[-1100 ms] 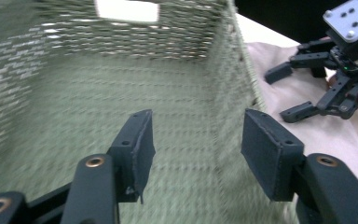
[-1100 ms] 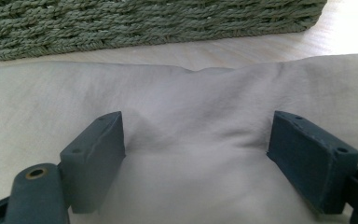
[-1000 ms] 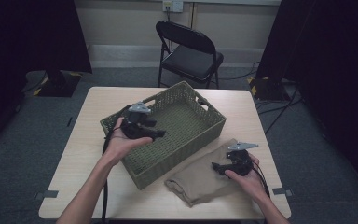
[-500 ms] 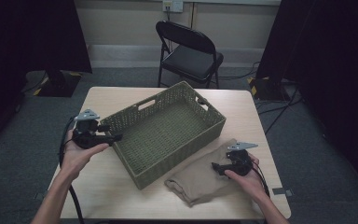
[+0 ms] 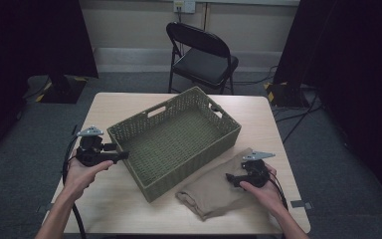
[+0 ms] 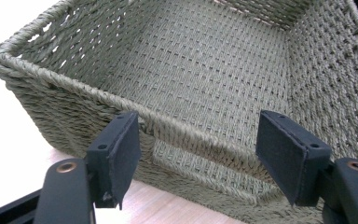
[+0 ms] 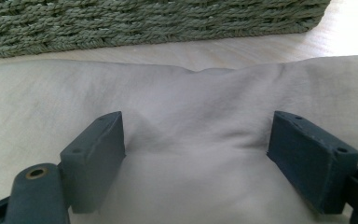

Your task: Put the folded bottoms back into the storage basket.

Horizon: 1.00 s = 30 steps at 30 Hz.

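Risk: I may pinch only a thin fold of the tan cloth [image 5: 219, 191] — it could slip out short of the green woven basket [image 5: 176, 139].
Right gripper [image 7: 196, 154]: jaws wide, pressed onto cloth, nothing clamped.
Left gripper [image 6: 196, 149]: jaws wide, straddling the basket's near rim — no grip.
Cloth: on table, beside basket.

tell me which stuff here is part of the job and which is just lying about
Part of the job:
- woven basket, empty, left gripper open at its handle slot
- tan cloth on the table beside the basket, right gripper open over it

Just lying about:
- folding chair behind the table
- cables on the floor
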Tool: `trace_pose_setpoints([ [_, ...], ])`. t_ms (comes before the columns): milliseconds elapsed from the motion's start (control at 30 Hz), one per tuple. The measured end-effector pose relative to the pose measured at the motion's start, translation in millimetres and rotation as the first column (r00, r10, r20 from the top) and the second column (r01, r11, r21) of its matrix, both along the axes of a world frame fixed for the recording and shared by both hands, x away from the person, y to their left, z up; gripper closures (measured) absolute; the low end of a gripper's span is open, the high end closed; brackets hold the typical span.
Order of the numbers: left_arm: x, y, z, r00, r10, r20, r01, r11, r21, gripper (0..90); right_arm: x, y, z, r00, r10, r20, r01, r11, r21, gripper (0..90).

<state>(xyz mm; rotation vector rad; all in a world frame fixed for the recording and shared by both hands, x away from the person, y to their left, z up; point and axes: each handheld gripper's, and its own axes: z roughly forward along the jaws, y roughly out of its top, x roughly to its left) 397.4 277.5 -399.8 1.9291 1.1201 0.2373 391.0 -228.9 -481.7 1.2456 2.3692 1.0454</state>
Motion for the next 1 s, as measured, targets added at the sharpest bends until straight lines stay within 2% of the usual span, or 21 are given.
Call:
trace_pose_setpoints([
  [233, 5.6, -1.2, -1.3, 0.9998, -0.005, 0.018, 0.004, 1.0000, 0.007, 30.5, 0.4, 0.0, -0.2, 1.0000, 0.001, -0.002, -0.001, 1.000, 0.002, 17.6],
  [400, 20.0, -6.0, -2.7, 0.9991, 0.009, 0.041, -0.010, 0.9995, 0.028, 31.1, 0.1, 0.6, -0.2, 1.0000, -0.002, -0.001, 0.002, 1.000, -0.001, 17.6],
  [467, 25.9, -7.0, -4.3, 0.9991, 0.024, 0.036, -0.025, 0.9995, 0.021, 31.6, 0.1, 0.6, -0.3, 1.0000, -0.003, -0.001, 0.003, 1.000, 0.000, 17.6],
  [533, 34.4, -10.0, -8.6, 0.9997, 0.024, 0.009, -0.024, 0.9997, 0.006, 32.6, -0.3, 0.9, -0.4, 1.0000, -0.005, 0.003, 0.005, 1.000, -0.001, 17.6],
  [600, 35.9, -11.5, -8.5, 0.9995, 0.025, 0.020, -0.025, 0.9995, 0.018, 32.5, -0.4, 0.9, -0.4, 1.0000, -0.006, 0.002, 0.006, 1.000, 0.000, 17.6],
  [667, 39.6, -18.2, -7.6, 0.9977, 0.053, 0.042, -0.055, 0.9966, 0.062, 32.9, -0.5, 1.2, -0.2, 1.0000, -0.010, 0.000, 0.010, 1.000, -0.001, 17.6],
  [700, 41.0, -20.3, -7.9, 0.9971, 0.059, 0.047, -0.062, 0.9956, 0.069, 33.4, -0.7, 1.6, -0.1, 0.9999, -0.012, -0.002, 0.012, 1.000, -0.001, 17.6],
  [900, 51.5, -24.0, -7.9, 0.9972, 0.052, 0.053, -0.057, 0.9951, 0.081, 34.5, -3.2, 4.8, 0.1, 0.9999, -0.013, -0.009, 0.013, 1.000, 0.002, 17.6],
  [1000, 56.9, -25.7, -9.0, 0.9966, 0.062, 0.054, -0.065, 0.9957, 0.065, 35.2, -5.7, 8.8, 0.3, 0.9999, -0.012, -0.012, 0.012, 1.000, 0.004, 17.5],
])
